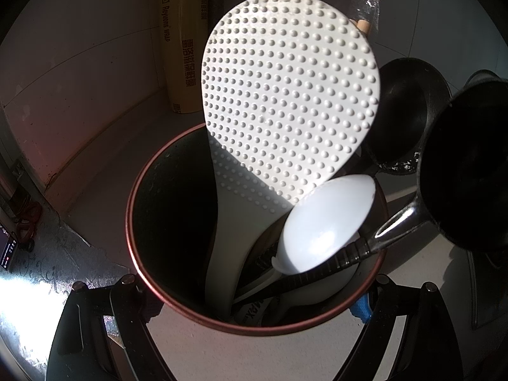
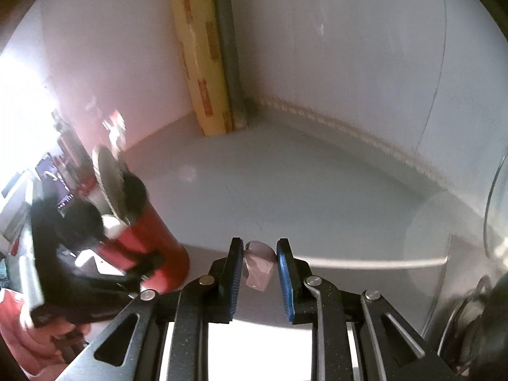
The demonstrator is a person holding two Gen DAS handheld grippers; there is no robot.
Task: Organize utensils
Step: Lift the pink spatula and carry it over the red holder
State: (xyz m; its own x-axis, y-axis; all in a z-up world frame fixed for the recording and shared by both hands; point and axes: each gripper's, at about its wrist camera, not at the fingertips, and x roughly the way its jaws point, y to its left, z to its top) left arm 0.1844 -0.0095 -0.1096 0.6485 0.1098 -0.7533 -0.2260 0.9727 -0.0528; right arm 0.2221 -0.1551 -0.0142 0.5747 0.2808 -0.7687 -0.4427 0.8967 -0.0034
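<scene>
A red utensil holder (image 1: pixel 190 312) fills the left wrist view. My left gripper (image 1: pixel 254 285) is shut on its sides, a finger (image 1: pixel 127 292) on each flank. A white dimpled rice paddle (image 1: pixel 285 95), a white spoon (image 1: pixel 324 225) and two black ladles (image 1: pixel 403 108) stand in it. In the right wrist view the same holder (image 2: pixel 152 231) sits at the left, with the left gripper (image 2: pixel 139 270) clamped on it. My right gripper (image 2: pixel 258 266) is raised above the counter and shut on a small pale pink utensil end (image 2: pixel 258 268), which sits between its blue pads (image 2: pixel 285 273). The remainder of that utensil is hidden.
A yellow cling-wrap box (image 1: pixel 181 47) (image 2: pixel 203 63) leans upright in the corner of the white walls. The grey counter (image 2: pixel 301 190) stretches ahead of the right gripper. A clear curved object (image 2: pixel 489 209) stands at the right edge. A plastic-wrapped wooden stick (image 1: pixel 365 12) shows behind the paddle.
</scene>
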